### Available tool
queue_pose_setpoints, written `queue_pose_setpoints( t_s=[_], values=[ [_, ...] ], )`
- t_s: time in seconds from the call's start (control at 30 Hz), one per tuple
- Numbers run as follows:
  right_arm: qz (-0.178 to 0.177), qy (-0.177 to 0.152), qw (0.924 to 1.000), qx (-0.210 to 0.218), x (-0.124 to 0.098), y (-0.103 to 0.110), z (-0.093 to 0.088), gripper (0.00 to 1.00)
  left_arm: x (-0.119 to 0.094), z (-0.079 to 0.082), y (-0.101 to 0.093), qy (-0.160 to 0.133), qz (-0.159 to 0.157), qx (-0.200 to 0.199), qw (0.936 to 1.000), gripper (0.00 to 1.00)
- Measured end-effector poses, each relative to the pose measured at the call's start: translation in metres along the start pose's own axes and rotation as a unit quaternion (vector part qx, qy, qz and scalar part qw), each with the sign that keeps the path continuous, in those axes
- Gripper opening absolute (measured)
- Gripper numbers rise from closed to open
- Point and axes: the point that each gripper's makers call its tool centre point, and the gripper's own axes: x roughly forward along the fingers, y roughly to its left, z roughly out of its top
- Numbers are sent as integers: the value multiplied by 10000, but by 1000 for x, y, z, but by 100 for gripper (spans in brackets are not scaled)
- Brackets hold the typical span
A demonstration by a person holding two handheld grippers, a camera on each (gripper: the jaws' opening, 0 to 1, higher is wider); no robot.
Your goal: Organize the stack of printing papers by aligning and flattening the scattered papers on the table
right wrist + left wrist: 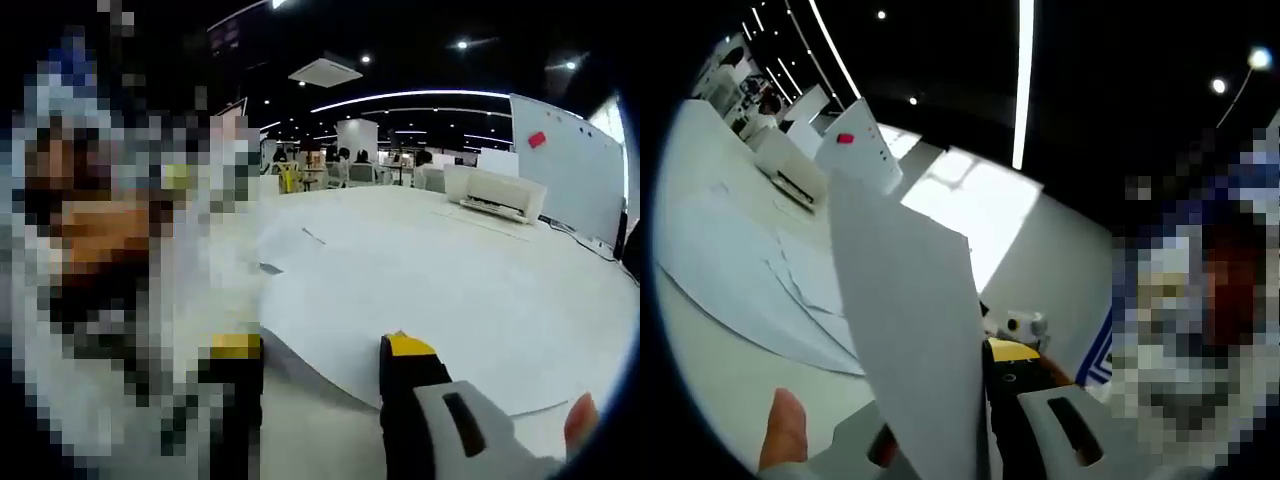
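A white sheet of paper point(910, 320) stands upright right in front of the left gripper view, rising from between the jaws of my left gripper point(978, 352). The gripper is shut on it; the yellow-tipped right jaw shows and the sheet hides the other. More loose sheets point(760, 270) lie overlapped and fanned on the white table point(710, 380). In the right gripper view my right gripper point(322, 350) is open, its yellow-tipped jaws hovering at the near edge of the flat papers point(450, 300), with nothing between them.
A white printer point(495, 190) sits at the far side of the table, with a whiteboard point(570, 160) bearing a red magnet behind it. A thumb point(785, 430) rests on the left gripper's handle, another thumb point(582, 420) on the right one. A person stands close by.
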Motion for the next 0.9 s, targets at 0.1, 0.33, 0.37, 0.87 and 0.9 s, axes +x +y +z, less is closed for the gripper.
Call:
queue_pose_setpoints(
  t_s=[0.1, 0.33, 0.37, 0.87, 0.9],
  values=[
    [26, 6, 10000, -12, 2, -1, 2, 23, 1, -1, -1, 3, 3, 6, 10000, 6],
    [196, -10, 9986, -487, 8, 9, 5, 3, 1, -2, -2, 3, 18, 9, 10000, 6],
    [191, -19, 9981, -579, 9, 10, 6, 2, 1, -3, -2, 2, 19, 2, 10000, 6],
    [63, -91, 9998, -190, 5, 7, 25, 0, 1, -3, -2, 3, 40, -3, 10000, 6],
    [24, -126, 9998, -179, 4, 6, 28, 0, 1, -2, -2, 2, 40, -2, 10000, 6]
  ],
)
